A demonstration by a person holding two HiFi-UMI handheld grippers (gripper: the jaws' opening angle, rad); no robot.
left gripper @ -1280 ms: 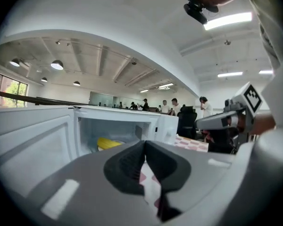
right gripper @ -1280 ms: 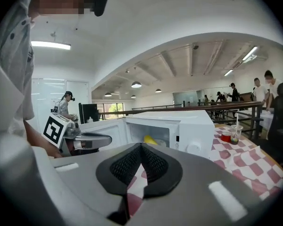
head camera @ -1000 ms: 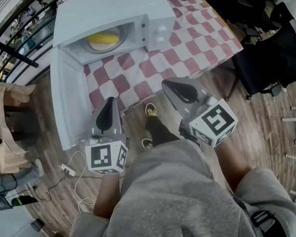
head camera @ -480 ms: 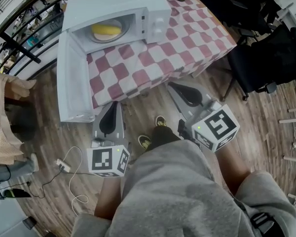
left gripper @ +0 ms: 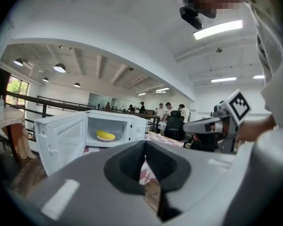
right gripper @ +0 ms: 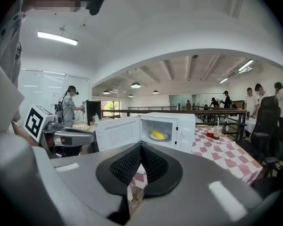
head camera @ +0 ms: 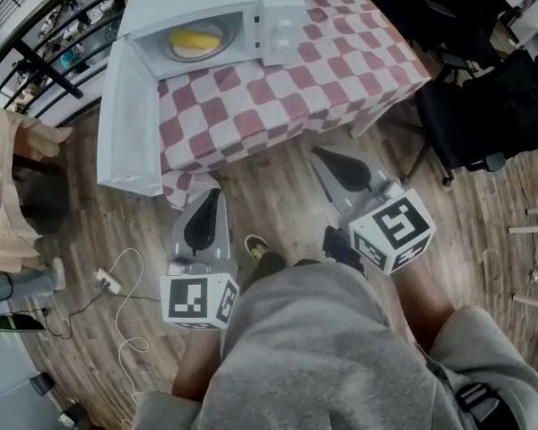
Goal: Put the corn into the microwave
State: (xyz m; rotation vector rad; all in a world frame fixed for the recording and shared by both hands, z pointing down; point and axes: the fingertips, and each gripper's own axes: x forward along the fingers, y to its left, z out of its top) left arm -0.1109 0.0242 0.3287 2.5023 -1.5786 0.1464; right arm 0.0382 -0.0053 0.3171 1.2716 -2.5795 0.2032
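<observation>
The corn [head camera: 195, 38] already lies inside the microwave [head camera: 282, 27], upper left; only its door [head camera: 125, 124] is open; left gripper [head camera: 208, 206] and right gripper [head camera: 334, 161] hold their fingers together, empty

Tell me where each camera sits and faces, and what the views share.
Head view: on the person's head, looking steeply down at the checked table, left tongs, right tongs and grey clothing.
Left gripper view: on the left tongs, shut at bottom, facing the open microwave; right tongs at right.
Right gripper view: on the right tongs, shut, facing the microwave; left tongs at left.
Shared: all show the corn inside the microwave.
</observation>
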